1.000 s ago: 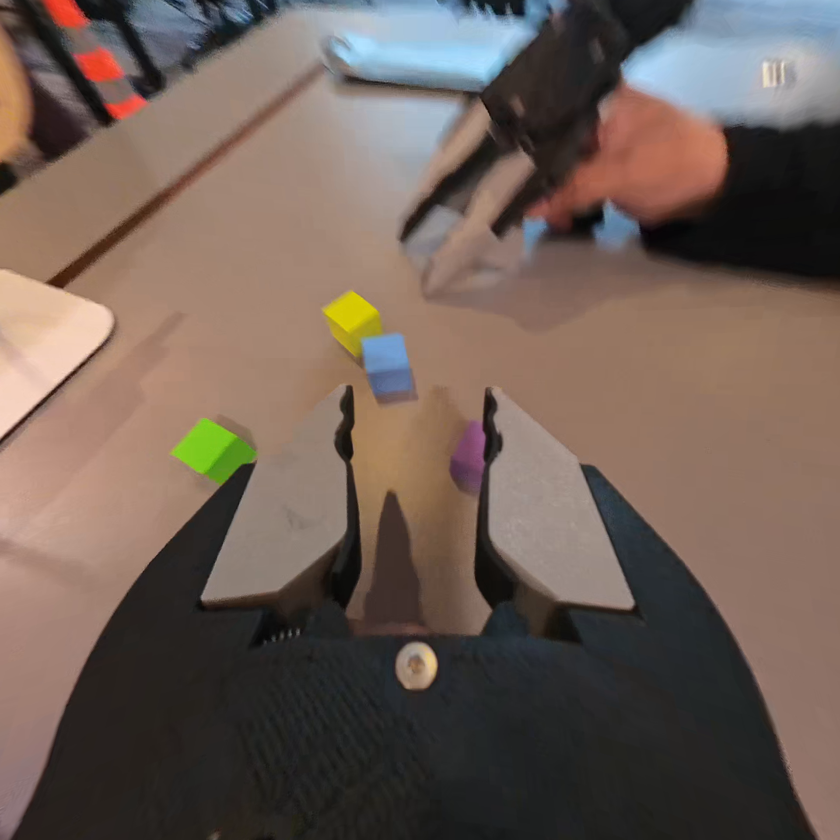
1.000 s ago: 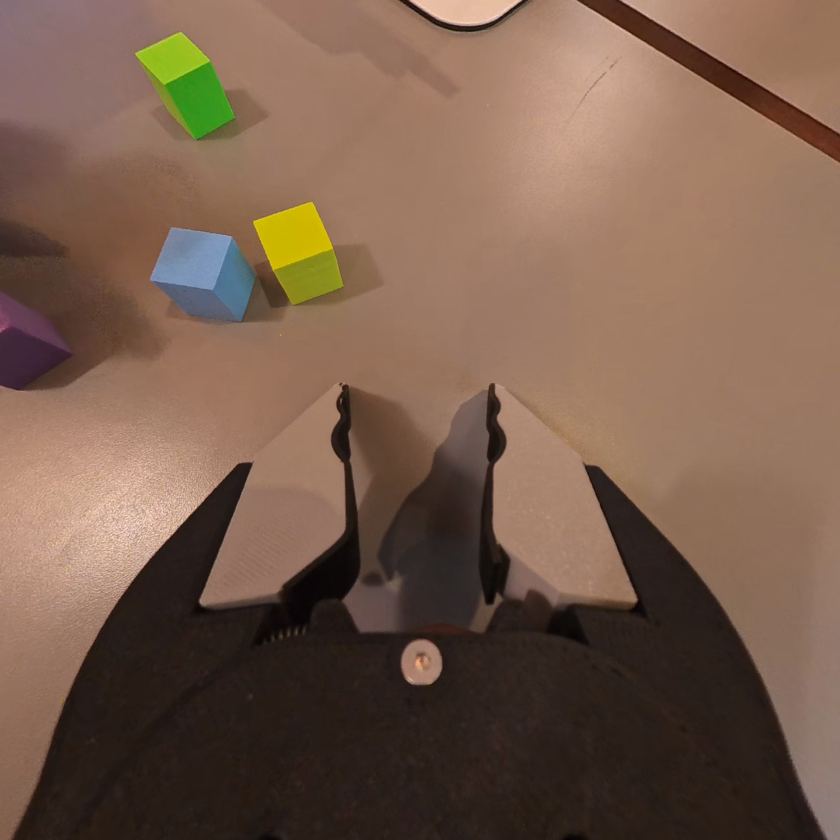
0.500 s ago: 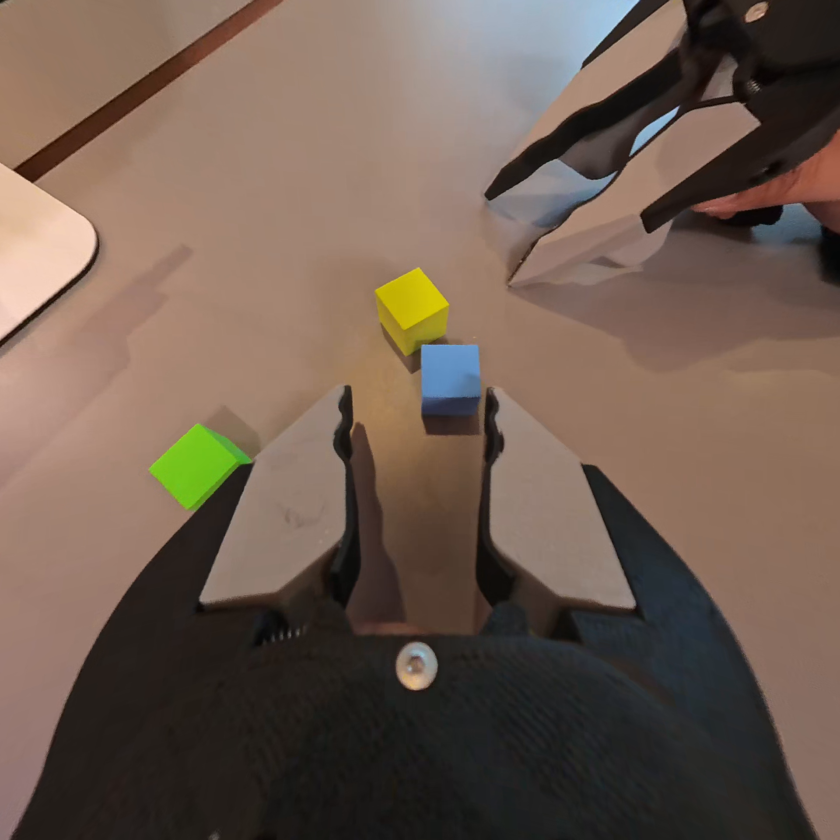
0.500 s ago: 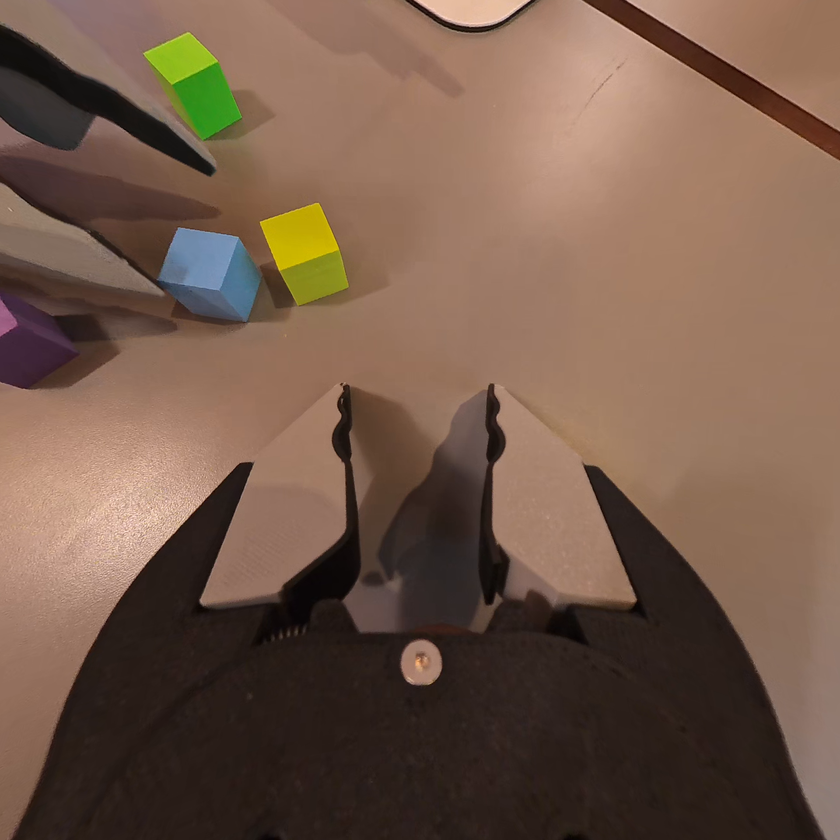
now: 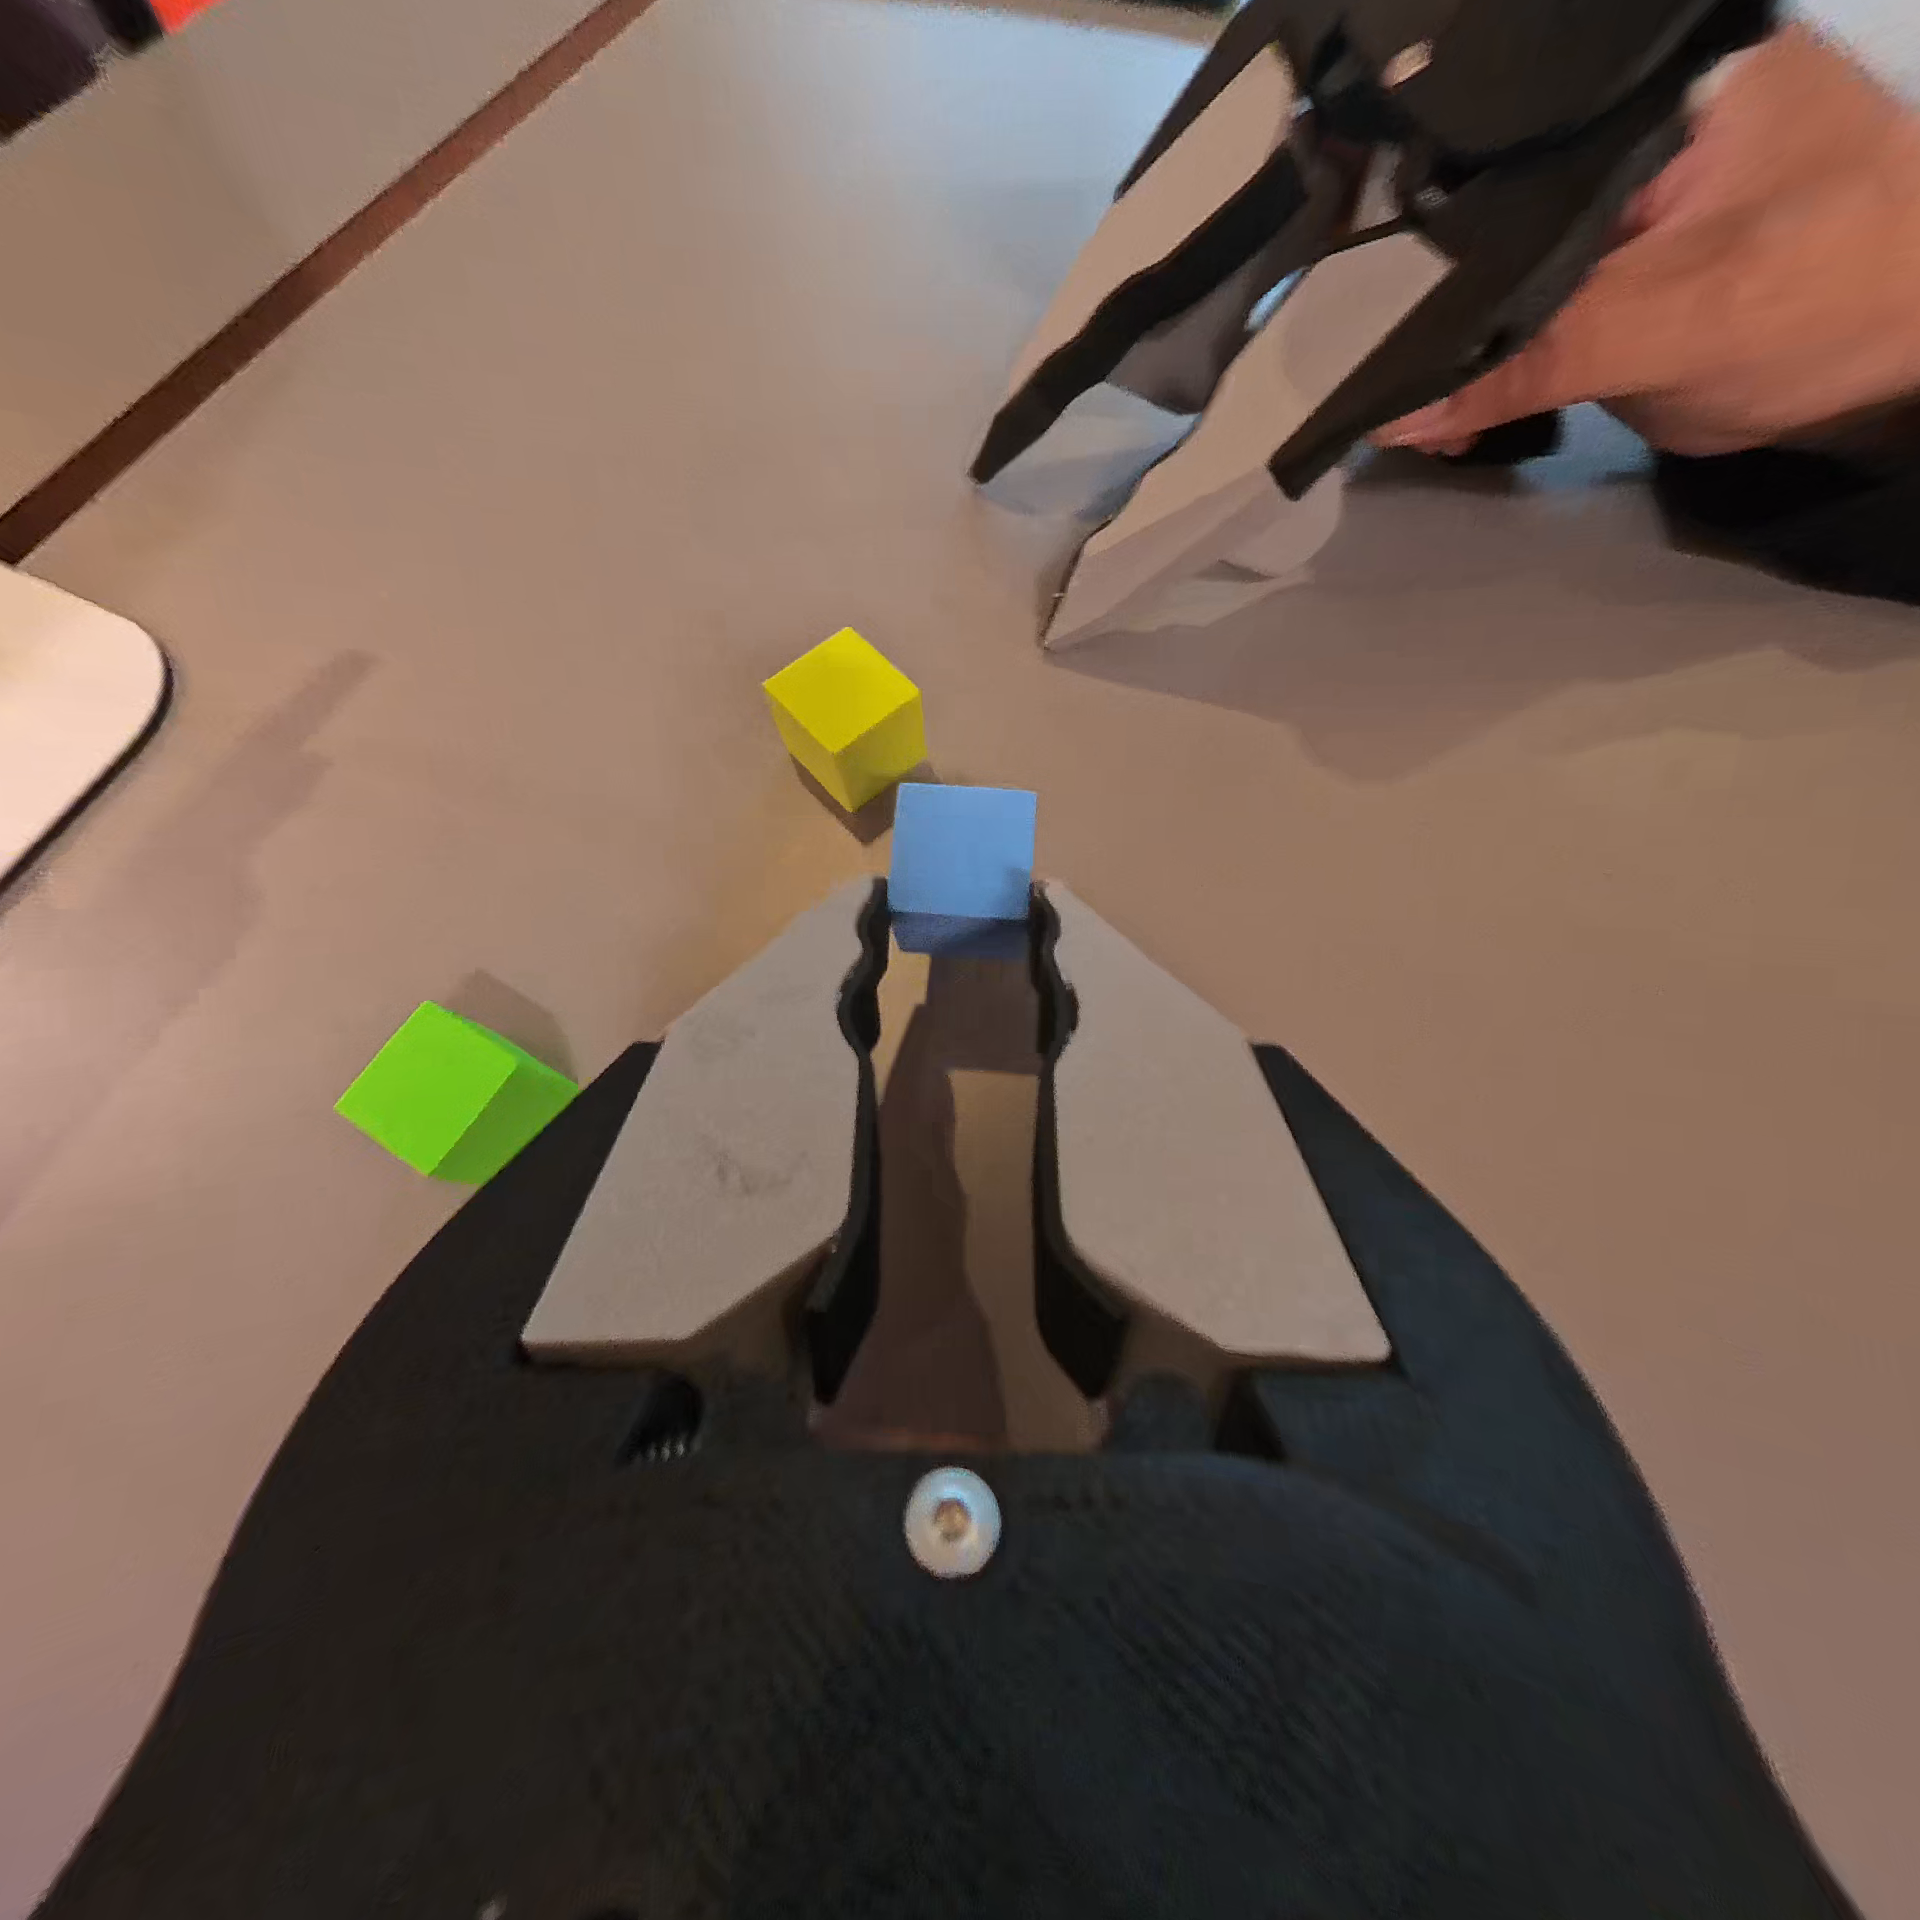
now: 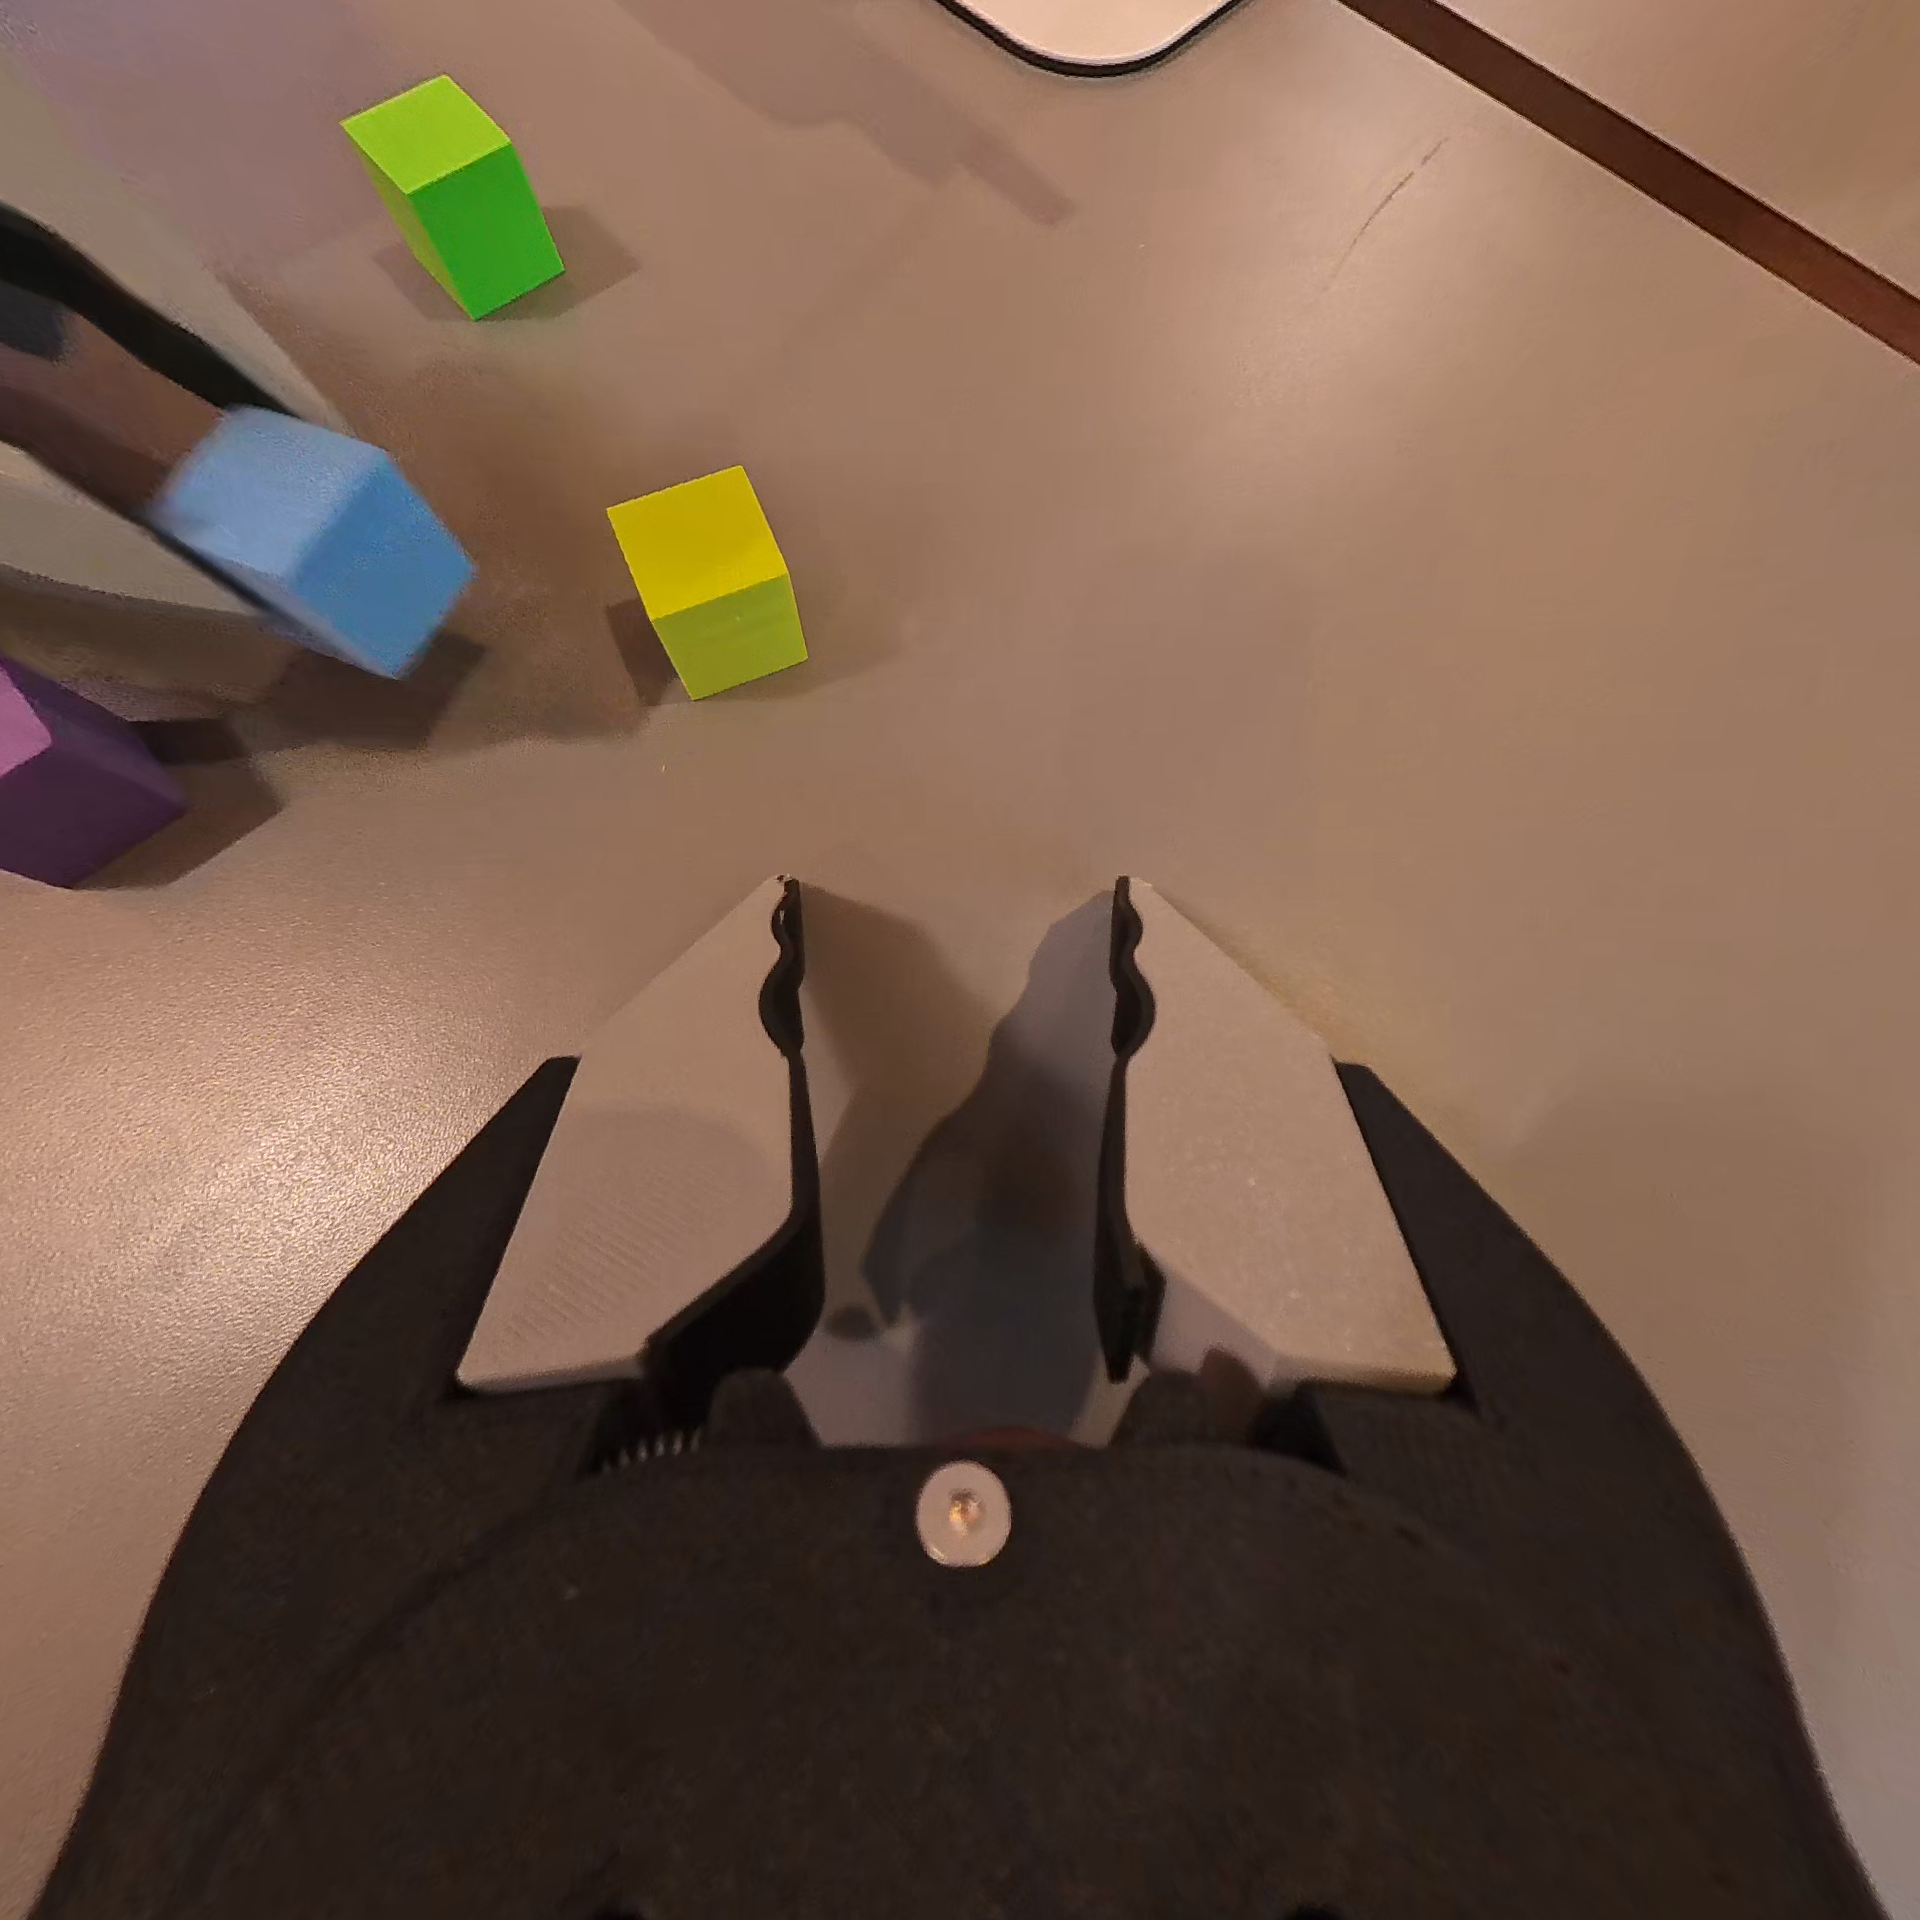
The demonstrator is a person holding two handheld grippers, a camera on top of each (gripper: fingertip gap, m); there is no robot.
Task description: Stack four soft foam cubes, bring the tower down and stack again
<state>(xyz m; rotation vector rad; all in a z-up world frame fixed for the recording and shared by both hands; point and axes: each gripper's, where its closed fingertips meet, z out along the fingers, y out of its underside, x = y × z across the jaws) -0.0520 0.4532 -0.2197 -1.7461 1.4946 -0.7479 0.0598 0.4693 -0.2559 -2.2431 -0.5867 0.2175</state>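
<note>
Your left gripper [image 5: 961, 902] is pinching the blue cube [image 5: 963, 854] at its fingertips, yellow cube [image 5: 847, 715] lying just past it at 11 o'clock, green cube [image 5: 449, 1091] at 9, while your right gripper [image 6: 954, 896] is sitting spread wide and empty, purple cube [image 6: 73, 792] at its 10.

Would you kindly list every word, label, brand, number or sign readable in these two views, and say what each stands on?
None: no writing shows in either view.
The blue cube held in the left gripper, the yellow cube, green cube and purple cube have plain faces.
The right gripper, the table and the white pad at its edge carry no marks.
</note>
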